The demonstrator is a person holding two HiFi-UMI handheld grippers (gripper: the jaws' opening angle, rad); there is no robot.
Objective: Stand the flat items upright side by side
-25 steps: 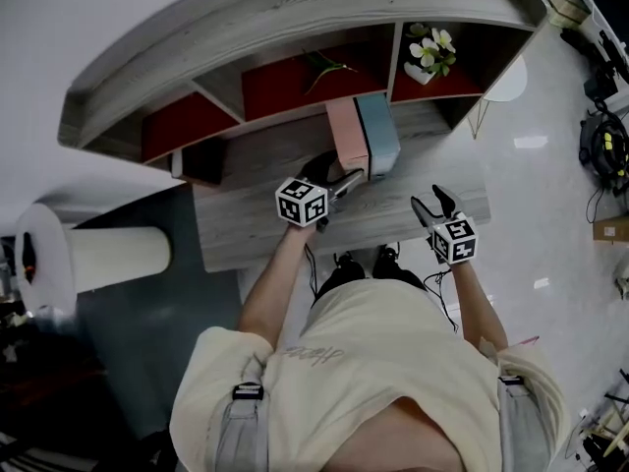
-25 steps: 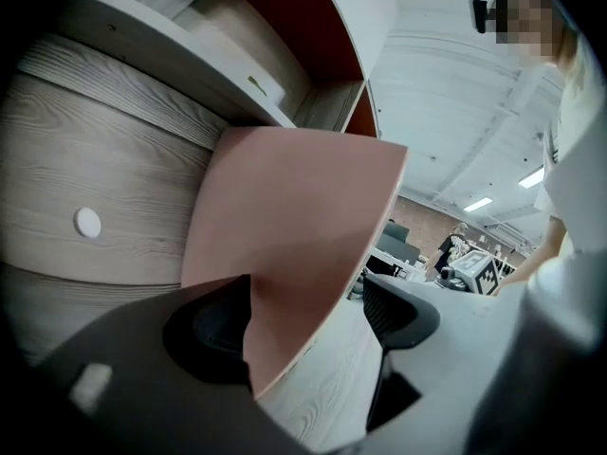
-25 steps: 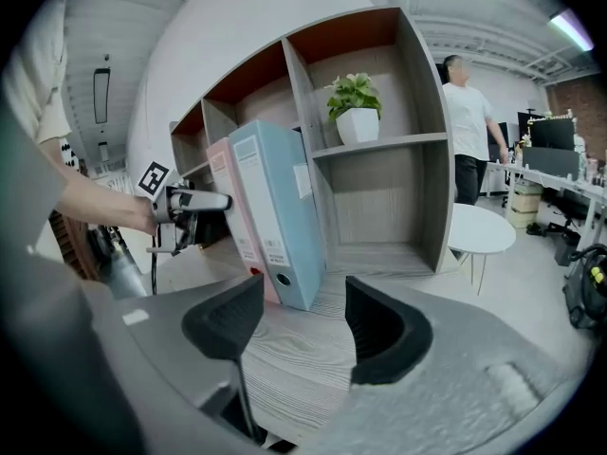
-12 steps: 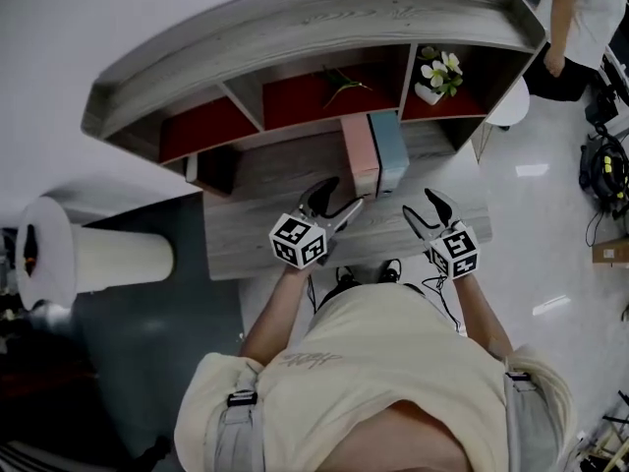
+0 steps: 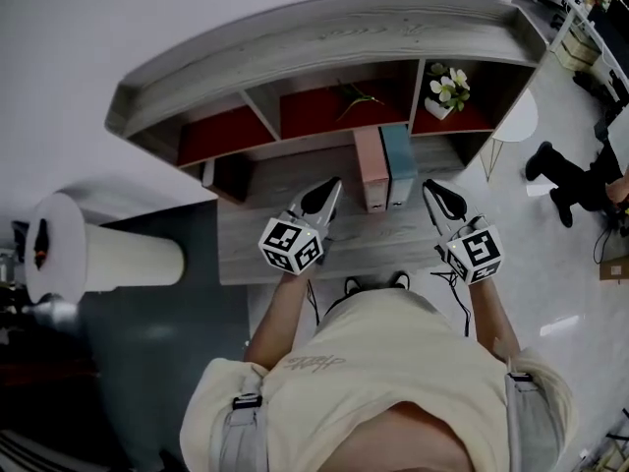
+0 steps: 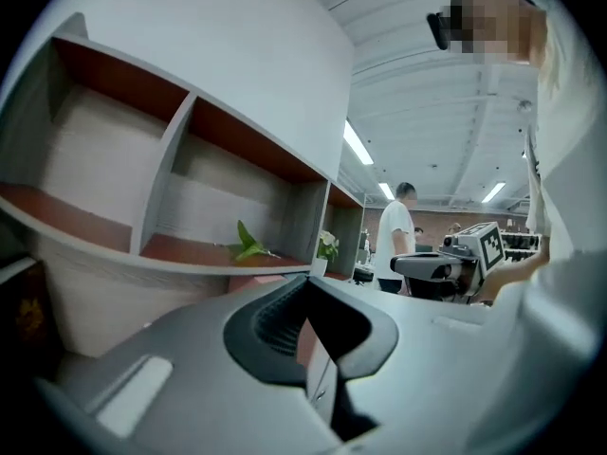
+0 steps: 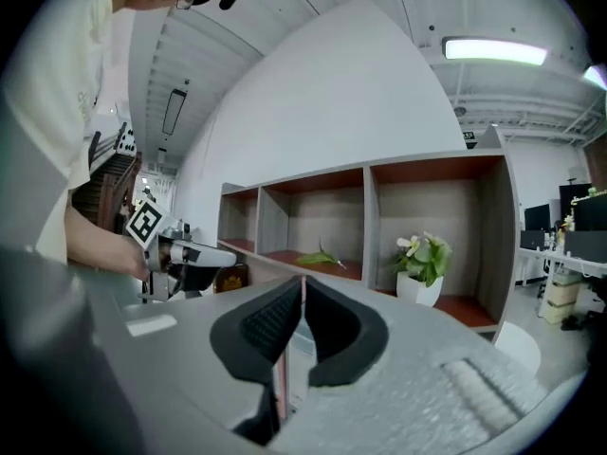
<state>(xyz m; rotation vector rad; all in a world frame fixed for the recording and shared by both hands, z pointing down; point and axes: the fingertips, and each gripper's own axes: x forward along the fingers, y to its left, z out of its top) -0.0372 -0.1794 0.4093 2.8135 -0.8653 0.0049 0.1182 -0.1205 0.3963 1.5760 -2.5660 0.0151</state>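
Head view: the pink flat item [image 5: 371, 168] and the blue flat item [image 5: 398, 164] stand upright, touching side by side, at the centre of the frame. They are on the grey worktop [image 5: 275, 239], with their far ends against the shelf unit [image 5: 324, 42]. The left hand-held gripper [image 5: 329, 191] is just left of the pink one. The right hand-held gripper [image 5: 438, 195] is just right of the blue one. Neither touches an item. A potted flower [image 5: 447, 88] sits in the shelf's right compartment, and a green sprig [image 5: 360, 96] lies in the middle one.

Left gripper view: the jaws of the left hand-held gripper [image 6: 305, 290] are pressed together after just closing, with nothing gripped. The right hand-held gripper [image 6: 446, 265] shows at the right of the frame, and a person [image 6: 395, 237] stands far behind.

Right gripper view: the jaws of the right hand-held gripper [image 7: 302, 294] have just been closing and now meet, holding nothing. The potted flower [image 7: 421, 265] is at centre right, and the left hand-held gripper [image 7: 185, 254] is at the left.
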